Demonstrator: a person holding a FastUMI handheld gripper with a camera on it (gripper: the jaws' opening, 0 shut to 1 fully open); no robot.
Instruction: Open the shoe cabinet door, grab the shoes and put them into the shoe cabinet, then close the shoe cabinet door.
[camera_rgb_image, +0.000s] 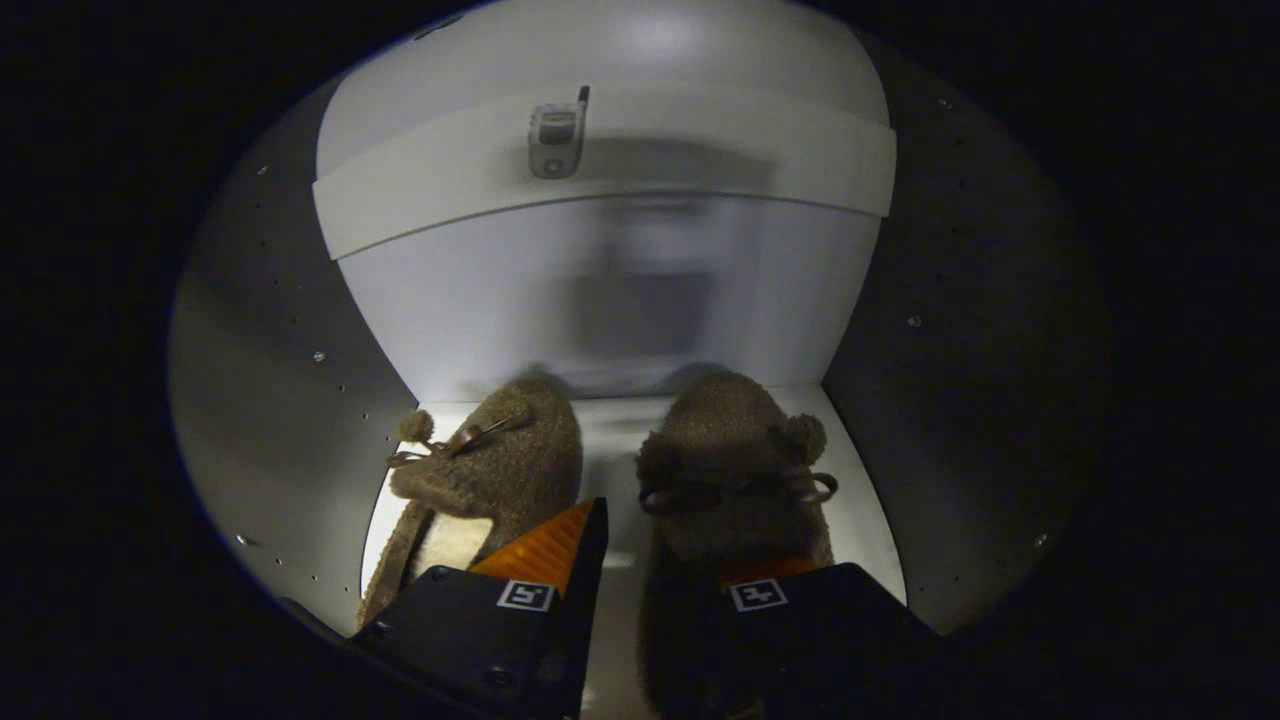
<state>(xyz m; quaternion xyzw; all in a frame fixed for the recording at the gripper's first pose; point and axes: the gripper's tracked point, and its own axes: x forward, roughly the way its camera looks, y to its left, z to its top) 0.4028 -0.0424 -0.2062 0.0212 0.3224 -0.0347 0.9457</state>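
Gripper view
Gripper (640, 560): low in the middle of the frame, reaching into the shoe cabinet. Its two fingers are apart, with a strip of the bright cabinet floor showing between them.
Left finger (545, 550): in front of the inner side of the left slipper. I cannot tell if it touches.
Right finger (765, 590): over the back part of the right slipper, touching or very close.
Left slipper (500, 465): brown and fuzzy, lower left of the middle, toe pointing to the back wall. It has a little pom-pom and a bow.
Right slipper (735, 455): brown and fuzzy, just right of the middle, side by side with the left one but not touching it.
Shoe cabinet (300, 400): grey side walls at left and right, light back wall in the middle.
Metal fitting (556, 135): small and shiny, up top on a pale band across the back.
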